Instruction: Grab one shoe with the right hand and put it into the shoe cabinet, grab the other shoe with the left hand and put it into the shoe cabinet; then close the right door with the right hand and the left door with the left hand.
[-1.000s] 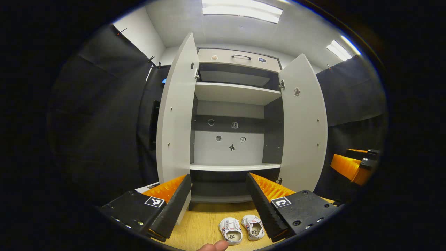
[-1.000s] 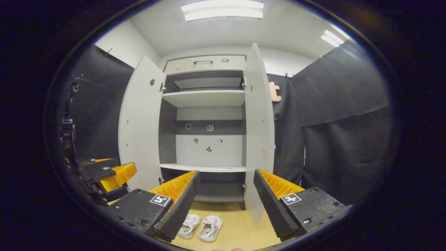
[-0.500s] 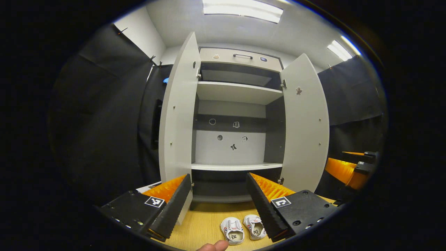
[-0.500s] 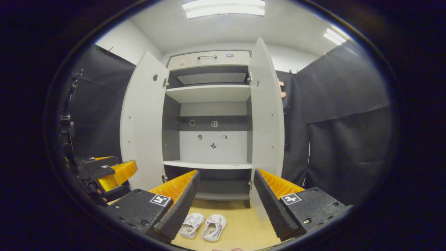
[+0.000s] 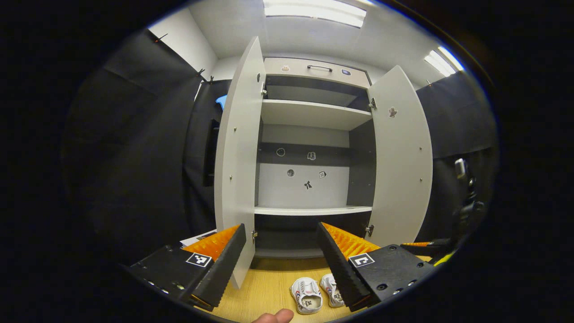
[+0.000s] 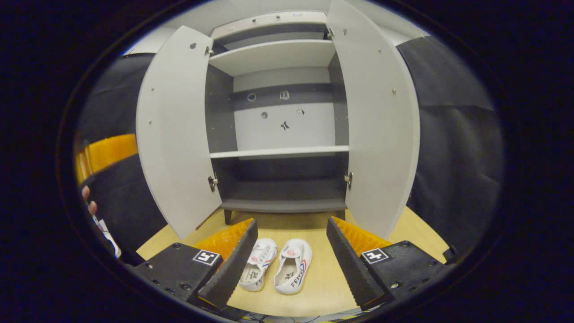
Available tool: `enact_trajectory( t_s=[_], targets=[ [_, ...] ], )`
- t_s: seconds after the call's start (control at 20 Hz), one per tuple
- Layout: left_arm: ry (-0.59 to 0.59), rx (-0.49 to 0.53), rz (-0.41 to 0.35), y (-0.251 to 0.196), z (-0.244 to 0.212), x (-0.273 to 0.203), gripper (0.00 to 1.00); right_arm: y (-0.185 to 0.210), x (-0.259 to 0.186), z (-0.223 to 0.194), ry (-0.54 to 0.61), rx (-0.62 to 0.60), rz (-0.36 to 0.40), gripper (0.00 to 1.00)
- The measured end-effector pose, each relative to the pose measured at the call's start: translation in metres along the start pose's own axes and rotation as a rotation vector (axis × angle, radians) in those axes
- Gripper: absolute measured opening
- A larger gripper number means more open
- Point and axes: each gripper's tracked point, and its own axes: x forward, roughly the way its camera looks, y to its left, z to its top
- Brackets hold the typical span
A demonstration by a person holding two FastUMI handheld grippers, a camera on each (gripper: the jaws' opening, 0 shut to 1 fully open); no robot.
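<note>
I hold my right gripper [image 6: 291, 253] with its fingers spread wide and nothing between them, aimed down at the two white shoes [image 6: 278, 267] so one can be straddled; my left gripper [image 5: 281, 258] gapes just as wide and holds nothing. The pair sits side by side on the wooden floor [image 6: 323, 282] just before the shoe cabinet [image 6: 278, 125], whose two doors [image 6: 172, 130] stand open for loading, two pale shelves [image 6: 278, 152] inside.

You see two white shoes [image 6: 276, 269] side by side on the wooden floor [image 6: 323, 287] by the cabinet [image 6: 282, 204].
</note>
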Motion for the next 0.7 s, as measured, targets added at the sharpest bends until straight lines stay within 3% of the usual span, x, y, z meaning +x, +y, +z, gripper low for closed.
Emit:
enact_trajectory(
  t_s=[0.05, 0.15, 0.3, 0.55, 0.65, 0.7],
  targets=[
    [0.003, 0.008, 0.005, 0.003, -0.002, 0.001, 0.95, 0.002, 0.013, -0.019, 0.037, 0.003, 0.006, 0.95],
    [0.012, 0.015, 0.013, 0.008, -0.007, 0.002, 0.95, 0.010, 0.031, -0.048, 0.108, 0.011, 0.027, 1.00],
    [0.034, 0.001, 0.013, 0.012, -0.017, 0.005, 0.95, 0.021, 0.059, -0.083, 0.196, 0.002, 0.059, 0.88],
    [0.048, 0.000, 0.020, 0.024, -0.024, 0.009, 0.95, 0.028, 0.092, -0.128, 0.340, 0.068, 0.076, 0.83],
    [0.050, -0.002, 0.024, 0.028, -0.026, 0.009, 0.95, 0.022, 0.102, -0.139, 0.373, 0.068, 0.058, 0.78],
    [0.053, -0.003, 0.025, 0.030, -0.027, 0.010, 0.95, 0.020, 0.108, -0.142, 0.385, 0.059, 0.052, 0.63]
  ],
)
